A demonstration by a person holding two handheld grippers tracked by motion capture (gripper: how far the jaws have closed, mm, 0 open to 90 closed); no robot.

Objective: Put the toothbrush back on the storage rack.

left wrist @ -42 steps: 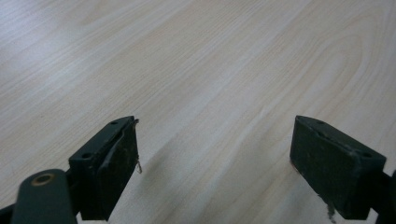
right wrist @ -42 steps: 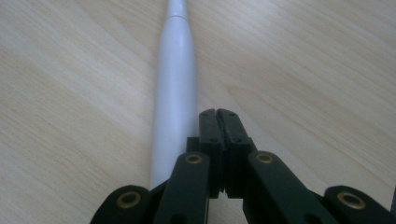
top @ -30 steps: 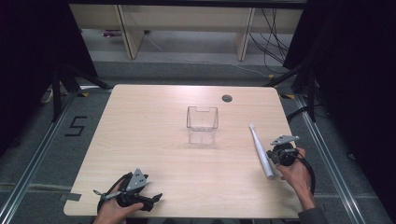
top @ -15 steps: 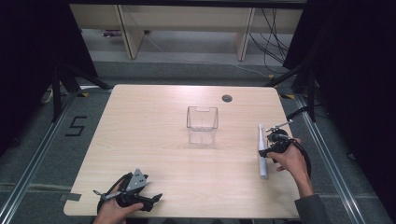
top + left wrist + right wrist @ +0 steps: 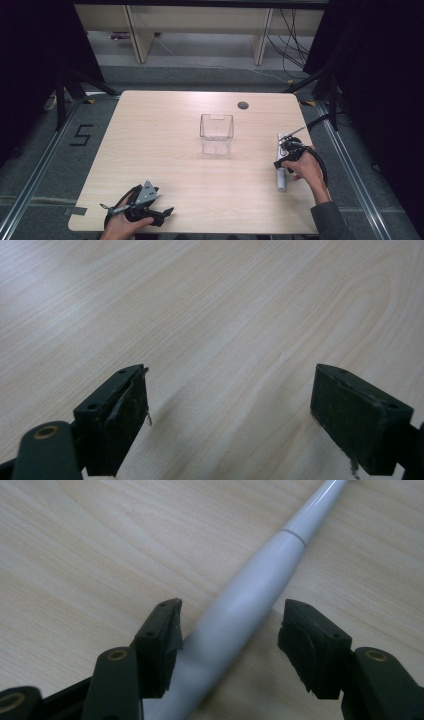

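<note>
While its jaws have just been opening, right gripper [image 5: 227, 635] straddles half-hidden white tube [image 5: 250, 600]

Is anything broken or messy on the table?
Nothing is spilled or broken. The white tapered stick lies flat on the wooden table, near its right edge, between the open jaws of the right gripper, which have just been opening. The clear plastic box stands upright and looks empty.

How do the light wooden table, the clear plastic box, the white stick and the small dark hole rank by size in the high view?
1. light wooden table
2. clear plastic box
3. white stick, long but thin, partly hidden by the right gripper
4. small dark hole
</note>
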